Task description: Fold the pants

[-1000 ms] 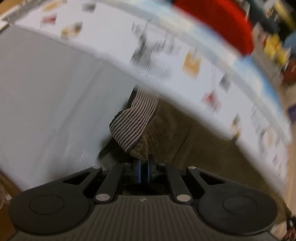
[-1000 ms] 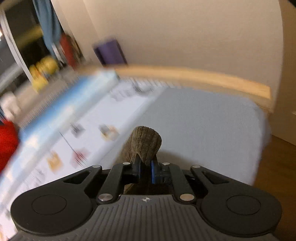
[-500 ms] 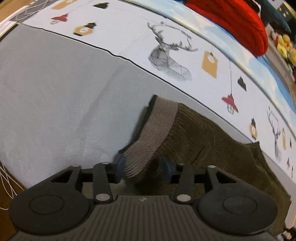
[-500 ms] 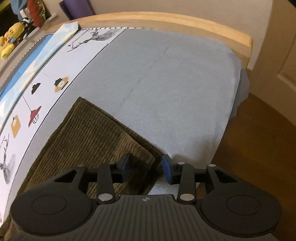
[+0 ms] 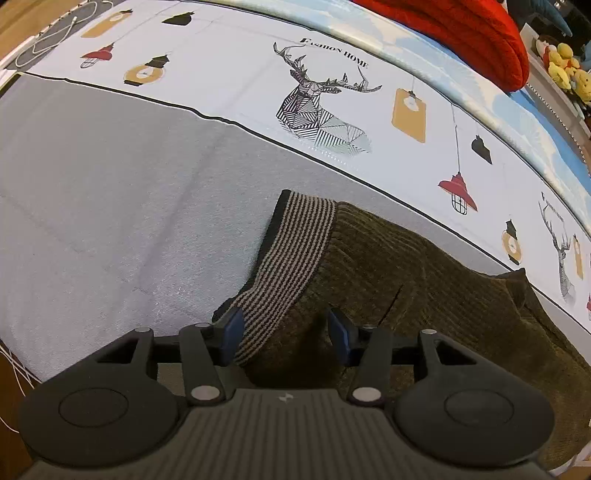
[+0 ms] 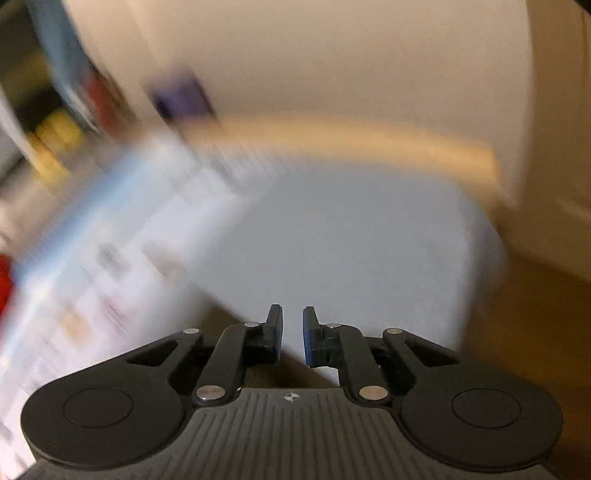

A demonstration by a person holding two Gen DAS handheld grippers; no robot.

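Note:
Olive-brown corduroy pants (image 5: 424, 295) lie on the grey bed sheet (image 5: 110, 184), their striped waistband (image 5: 295, 251) turned toward the left. My left gripper (image 5: 286, 332) is open just above the waistband's near corner. Fabric sits between its blue pads, which do not press on it. The right wrist view is blurred by motion. There my right gripper (image 6: 292, 332) has its jaws closing to a narrow gap with nothing between them. A brown sliver of the pants (image 6: 229, 317) shows just below its left finger, over the grey sheet (image 6: 351, 240).
A white printed strip with a deer (image 5: 321, 103) runs behind the pants. Beyond it are a red knit blanket (image 5: 461, 33) and yellow plush toys (image 5: 565, 62). A white cable (image 5: 55, 37) lies at the far left. The wooden bed frame (image 6: 351, 136) and floor (image 6: 535, 332) border the sheet.
Both grippers let go of the pants, which now lie on the sheet. The left jaws stay wide over the waistband. The right jaws opened, then narrowed, and that view swung up off the pants.

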